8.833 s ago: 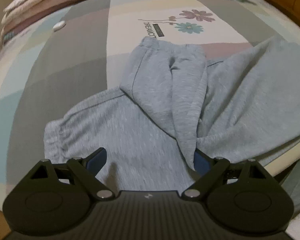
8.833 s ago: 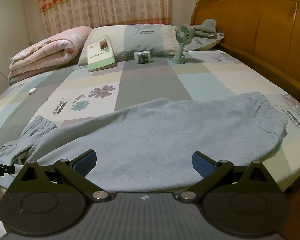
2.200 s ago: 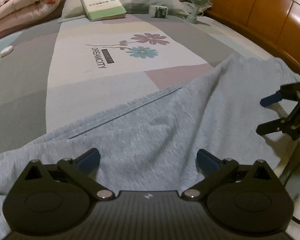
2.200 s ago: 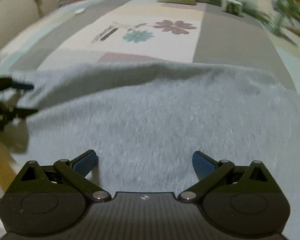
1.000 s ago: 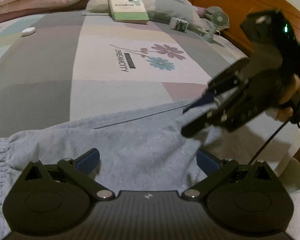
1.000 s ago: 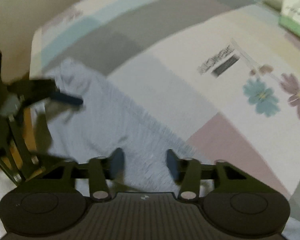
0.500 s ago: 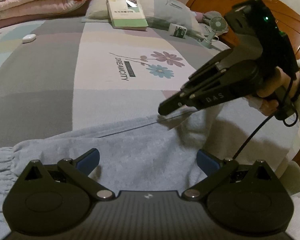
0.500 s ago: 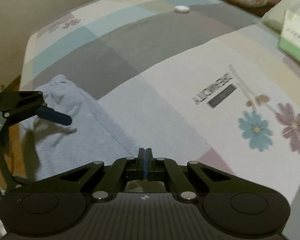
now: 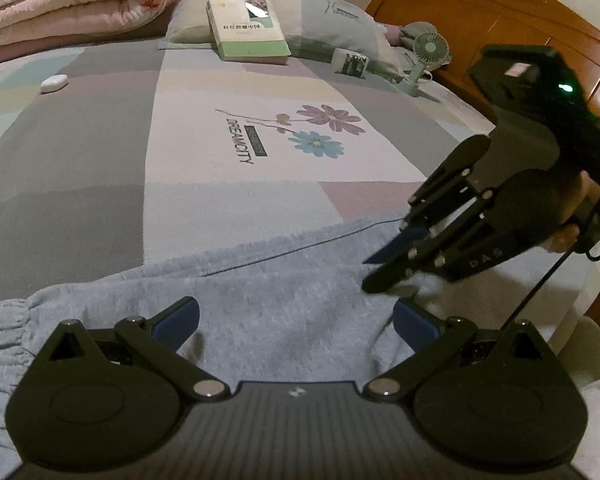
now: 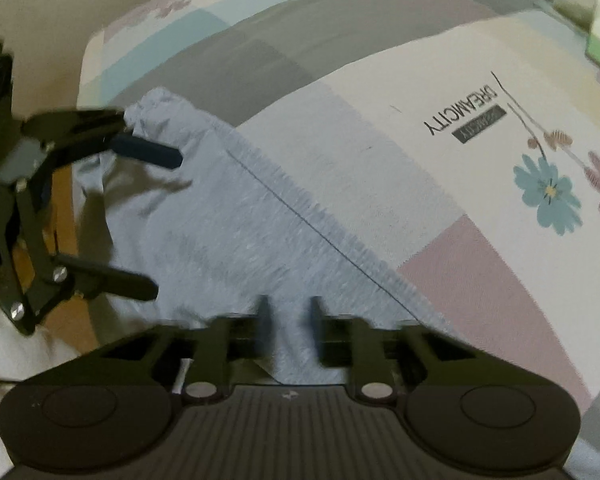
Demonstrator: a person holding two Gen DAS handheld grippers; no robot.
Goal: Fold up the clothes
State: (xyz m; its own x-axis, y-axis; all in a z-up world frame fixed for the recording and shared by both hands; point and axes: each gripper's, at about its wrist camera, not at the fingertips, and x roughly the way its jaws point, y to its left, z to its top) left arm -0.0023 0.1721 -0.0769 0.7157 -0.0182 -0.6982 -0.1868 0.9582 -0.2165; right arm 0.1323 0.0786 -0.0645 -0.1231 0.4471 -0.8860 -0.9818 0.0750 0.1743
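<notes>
Grey sweatpants (image 9: 284, 280) lie along the near edge of the bed, with an elastic cuff (image 9: 8, 340) at the left. My left gripper (image 9: 296, 320) hovers over the leg, wide open, nothing between its pads. My right gripper (image 9: 365, 276), held by a hand, points down at the cloth just right of it. In the right wrist view my right gripper (image 10: 290, 332) is blurred, its jaws a narrow gap apart with grey fabric (image 10: 236, 240) showing between them. The left gripper (image 10: 160, 220) stands open there near the cuff (image 10: 152, 108).
The patchwork bedsheet (image 9: 228, 128) has a flower print. Far back lie a book (image 9: 248, 24) on a pillow, a small box (image 9: 352, 62), a green desk fan (image 9: 424, 56), a white oval thing (image 9: 54, 82) and a pink quilt (image 9: 72, 4). A wooden headboard (image 9: 500, 12) stands at the right.
The right gripper's jaws, shut half a second ago, now stand slightly apart. It has dropped lower and to the right over the cloth. The left gripper has stayed put.
</notes>
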